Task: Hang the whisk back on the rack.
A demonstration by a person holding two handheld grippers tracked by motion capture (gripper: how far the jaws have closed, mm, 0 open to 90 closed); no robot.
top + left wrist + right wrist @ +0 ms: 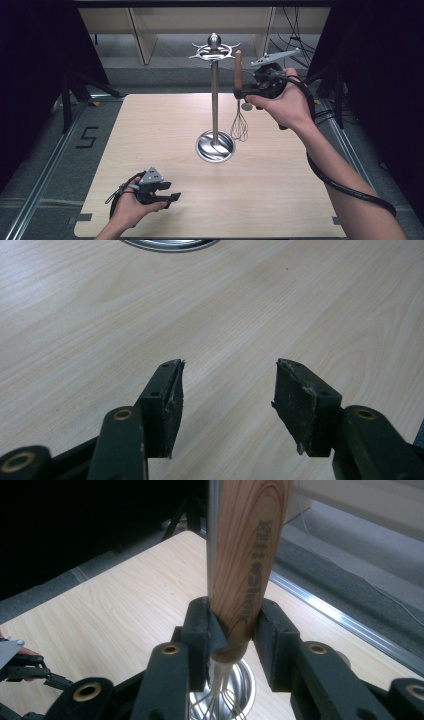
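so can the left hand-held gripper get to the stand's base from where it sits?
Probably yes. The left hand-held gripper rests low near the table's front edge, jaws open and empty, with bare wood between it and the stand's round base. The whisk hangs beside the pole in the right hand-held gripper, off that path.

**Whisk hanging upright by the stand**

Small whisk (239,100) with a wooden handle and thin wire loops. Held vertical, handle up, wires down, lifted off the table. Right beside the stand's pole, wires just above its round base.
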